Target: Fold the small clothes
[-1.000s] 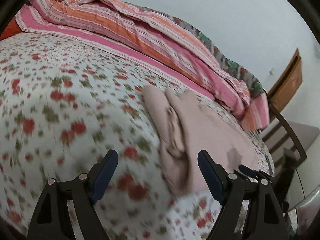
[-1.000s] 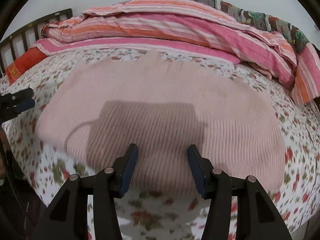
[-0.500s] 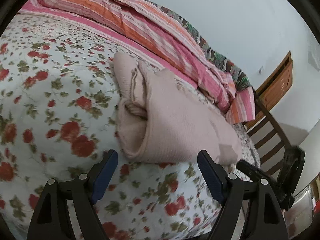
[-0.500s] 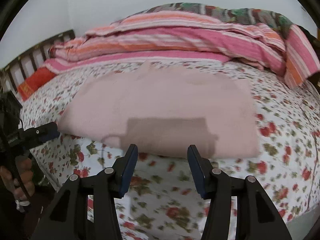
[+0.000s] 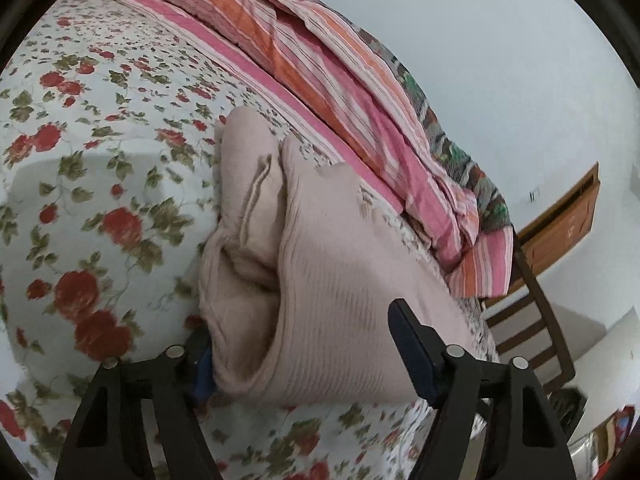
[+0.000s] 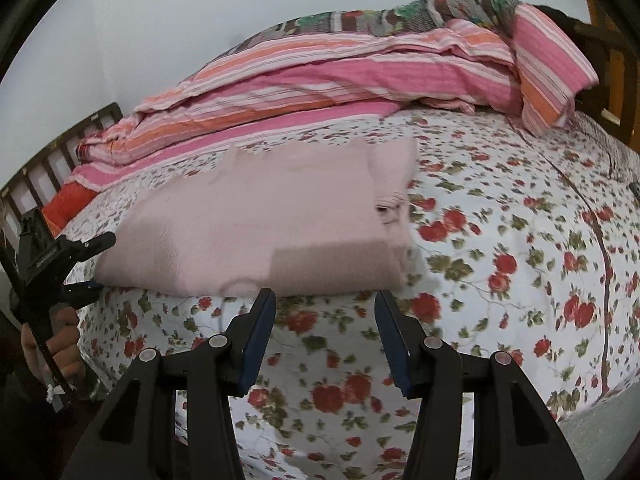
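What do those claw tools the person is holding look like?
Each claw, left and right, is matte black plastic with triangular cutouts, silver pivot pins and two dark blue fingers. A bare hand grips the left one's black handle.

Folded garment (image 6: 256,232) on bedsheet (image 6: 500,248), blanket (image 6: 340,76) behind it, headboard (image 6: 44,176) at left

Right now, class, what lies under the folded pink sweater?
The pink sweater rests on the floral bedsheet, which shows all around it. Anything beneath its folded layers is covered and cannot be seen.
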### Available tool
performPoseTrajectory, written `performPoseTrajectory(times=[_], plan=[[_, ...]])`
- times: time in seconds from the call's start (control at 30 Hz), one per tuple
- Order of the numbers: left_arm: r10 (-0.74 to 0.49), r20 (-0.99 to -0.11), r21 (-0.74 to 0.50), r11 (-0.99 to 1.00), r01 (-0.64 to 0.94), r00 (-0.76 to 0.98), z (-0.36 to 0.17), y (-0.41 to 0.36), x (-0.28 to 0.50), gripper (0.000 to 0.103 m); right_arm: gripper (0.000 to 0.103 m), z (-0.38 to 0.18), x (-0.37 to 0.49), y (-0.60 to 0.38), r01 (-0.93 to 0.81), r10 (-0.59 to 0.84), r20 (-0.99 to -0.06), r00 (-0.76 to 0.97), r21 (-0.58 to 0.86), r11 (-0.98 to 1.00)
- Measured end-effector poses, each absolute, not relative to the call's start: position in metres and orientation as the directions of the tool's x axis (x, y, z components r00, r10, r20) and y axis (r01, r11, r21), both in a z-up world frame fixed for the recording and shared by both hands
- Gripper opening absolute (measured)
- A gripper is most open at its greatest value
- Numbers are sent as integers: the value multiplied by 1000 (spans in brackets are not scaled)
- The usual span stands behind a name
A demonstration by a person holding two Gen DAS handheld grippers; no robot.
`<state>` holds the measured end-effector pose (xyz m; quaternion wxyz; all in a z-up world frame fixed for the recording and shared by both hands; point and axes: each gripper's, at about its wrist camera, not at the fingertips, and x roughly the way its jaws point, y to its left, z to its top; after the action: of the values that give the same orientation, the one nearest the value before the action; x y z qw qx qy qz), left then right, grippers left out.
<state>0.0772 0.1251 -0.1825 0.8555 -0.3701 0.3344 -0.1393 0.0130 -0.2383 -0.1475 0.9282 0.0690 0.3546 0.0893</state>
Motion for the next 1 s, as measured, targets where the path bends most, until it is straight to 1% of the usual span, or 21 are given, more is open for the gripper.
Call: performPoseTrajectory(times=[0.03, 0.17, 0.2, 0.23, 0.27, 0.3, 0.33, 0.4, 0.53, 0.67, 0.83, 0.87, 0.93, 1.0], plan=[[-483, -464, -730, 684, -11, 742, -180, 124, 80, 67, 52, -148, 13, -242, -113, 216, -643, 735, 198, 974], [-436, -460, -711, 703, -26, 774, -166, 114, 90, 66, 52, -147, 14, -256, -97, 220, -631, 744, 224, 970], [-419, -470, -698, 715, -36, 777, -162, 110, 94, 63, 52, -147, 14, -261, -92, 221, -627, 747, 233, 968], [-399, -480, -684, 728, -49, 781, -159, 107, 98, 58, 52, -146, 14, -264, -88, 222, -624, 749, 239, 967], [-369, -497, -665, 744, -71, 786, -156, 103, 103, 55, 52, -146, 14, -268, -83, 223, -620, 752, 246, 966], [-348, -508, -651, 754, -87, 788, -153, 102, 105, 47, 52, -146, 14, -273, -76, 221, -617, 755, 253, 965], [-331, -516, -640, 762, -99, 790, -151, 101, 107, 37, 52, -146, 13, -277, -69, 218, -615, 758, 256, 964], [-280, -536, -596, 794, -122, 796, -141, 96, 112, 23, 52, -145, 12, -287, -54, 213, -609, 765, 268, 962], [-238, -546, -509, 856, -93, 803, -114, 78, 119, 20, 52, -144, 12, -307, -36, 213, -594, 776, 295, 955], [-210, -534, -413, 910, -37, 819, -77, 42, 123, 19, 52, -140, 14, -323, -19, 211, -580, 787, 319, 948], [-218, -517, -252, 963, 96, 828, -36, -38, 128, 19, 52, -126, 9, -345, 6, 185, -559, 809, 322, 947], [-229, -515, -210, 968, 137, 826, -31, -63, 129, 19, 52, -124, 7, -349, 15, 173, -557, 812, 316, 948], [-256, -521, -180, 966, 188, 814, -29, -99, 130, 19, 52, -117, 1, -361, 33, 148, -551, 821, 305, 952], [-296, -553, -161, 955, 249, 779, -39, -139, 130, 19, 52, -112, -7, -371, 58, 114, -549, 828, 286, 956]])
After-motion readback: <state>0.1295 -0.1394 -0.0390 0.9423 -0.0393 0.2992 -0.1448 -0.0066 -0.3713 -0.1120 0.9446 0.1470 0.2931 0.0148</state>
